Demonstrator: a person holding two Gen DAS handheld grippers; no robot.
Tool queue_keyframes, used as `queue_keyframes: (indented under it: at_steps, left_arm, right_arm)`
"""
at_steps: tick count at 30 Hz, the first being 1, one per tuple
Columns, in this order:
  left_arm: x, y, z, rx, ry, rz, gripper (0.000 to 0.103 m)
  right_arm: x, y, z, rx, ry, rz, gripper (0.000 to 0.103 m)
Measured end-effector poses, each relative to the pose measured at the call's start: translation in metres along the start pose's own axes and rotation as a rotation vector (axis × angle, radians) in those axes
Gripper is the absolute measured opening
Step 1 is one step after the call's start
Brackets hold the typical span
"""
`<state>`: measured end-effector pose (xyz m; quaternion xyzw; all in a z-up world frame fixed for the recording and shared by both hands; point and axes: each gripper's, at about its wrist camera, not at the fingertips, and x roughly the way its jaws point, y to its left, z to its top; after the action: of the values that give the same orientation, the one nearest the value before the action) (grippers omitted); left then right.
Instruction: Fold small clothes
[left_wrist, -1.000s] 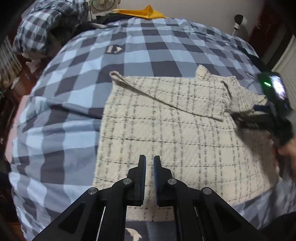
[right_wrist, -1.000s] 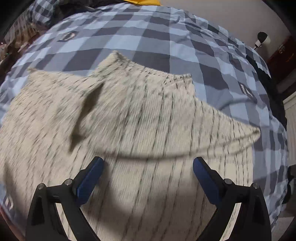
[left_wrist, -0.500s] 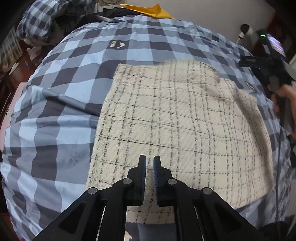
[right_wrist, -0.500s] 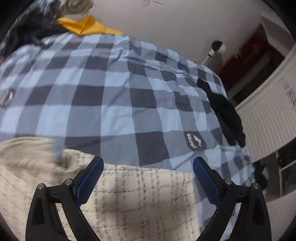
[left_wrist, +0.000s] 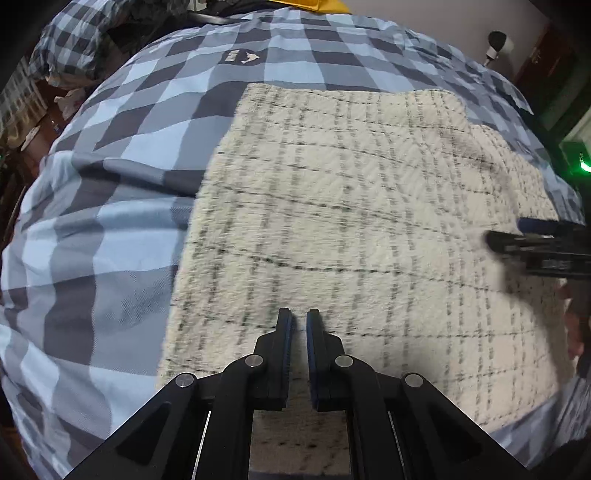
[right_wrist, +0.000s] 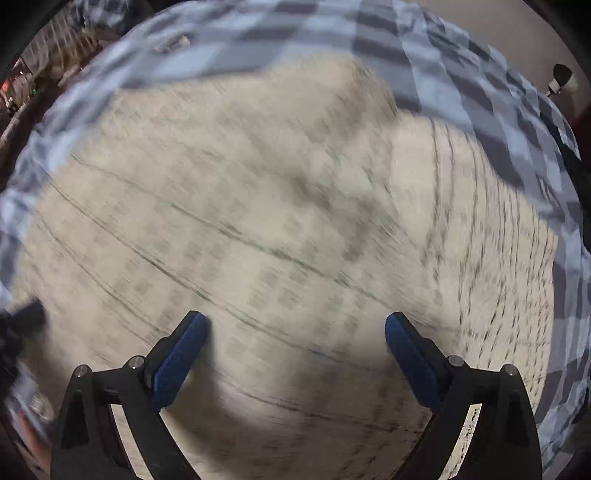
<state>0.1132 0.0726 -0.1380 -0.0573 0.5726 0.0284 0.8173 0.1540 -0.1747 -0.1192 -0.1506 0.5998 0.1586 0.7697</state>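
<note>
A cream garment with thin black check lines (left_wrist: 351, 221) lies flat on the blue-grey checked bed cover (left_wrist: 92, 229). My left gripper (left_wrist: 299, 319) is shut, with nothing between its fingers, low over the garment's near edge. My right gripper (right_wrist: 295, 325) is open and empty above the garment (right_wrist: 277, 221); this view is blurred by motion. The right gripper also shows at the right edge of the left wrist view (left_wrist: 509, 236), over the garment's right side. The left gripper's body shows at the left edge of the right wrist view (right_wrist: 18, 325).
The checked cover bears a small dolphin logo (left_wrist: 242, 57) beyond the garment. A yellow cloth (left_wrist: 325, 4) and a checked pillow (left_wrist: 70, 40) lie at the far end. A white lamp (left_wrist: 498, 42) stands at the far right. Dark furniture (left_wrist: 26, 118) lies to the left.
The right gripper let go of the folded-over flap, lifted away, then swung back down over the garment, staying open. The garment now lies flat. The left gripper stayed shut and moved closer.
</note>
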Motion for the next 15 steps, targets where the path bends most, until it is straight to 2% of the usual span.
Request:
queue_keyframes:
  at_steps: [2, 3, 4, 5, 6, 7, 9, 11, 13, 15]
  left_arm:
    - [0.001, 0.007, -0.001, 0.016, 0.001, 0.148, 0.007]
    - [0.003, 0.013, -0.001, 0.018, 0.012, 0.24, 0.007]
    - [0.009, 0.021, -0.002, 0.006, 0.037, 0.327, 0.007]
    - [0.014, 0.03, -0.002, -0.015, 0.068, 0.372, 0.007]
    - [0.021, 0.039, -0.003, -0.038, 0.108, 0.387, 0.007]
    - [0.026, 0.047, -0.004, -0.063, 0.141, 0.389, 0.007]
    - [0.02, 0.052, -0.002, -0.097, 0.132, 0.391, 0.007]
    - [0.001, 0.044, 0.007, -0.08, 0.057, 0.385, 0.007]
    - [-0.021, 0.026, 0.019, -0.023, -0.061, 0.342, 0.007]
    - [-0.032, 0.003, 0.04, 0.067, -0.145, 0.253, 0.006]
  right_arm:
    - [-0.004, -0.03, -0.012, 0.052, -0.054, 0.097, 0.096]
    - [-0.008, -0.049, -0.02, 0.085, -0.071, 0.117, 0.096]
    - [-0.01, -0.067, -0.028, 0.11, -0.068, 0.076, 0.096]
    - [-0.01, -0.084, -0.037, 0.123, -0.052, 0.002, 0.096]
    - [-0.006, -0.108, -0.049, 0.132, -0.021, -0.1, 0.1]
    - [-0.004, -0.128, -0.059, 0.153, -0.008, -0.124, 0.102]
    - [-0.007, -0.176, -0.084, 0.263, 0.003, -0.104, 0.101]
    - [-0.022, -0.205, -0.097, 0.371, -0.014, -0.148, 0.101]
    - [-0.046, -0.219, -0.099, 0.447, -0.069, -0.24, 0.101]
    - [-0.067, -0.212, -0.086, 0.458, -0.167, -0.2, 0.101]
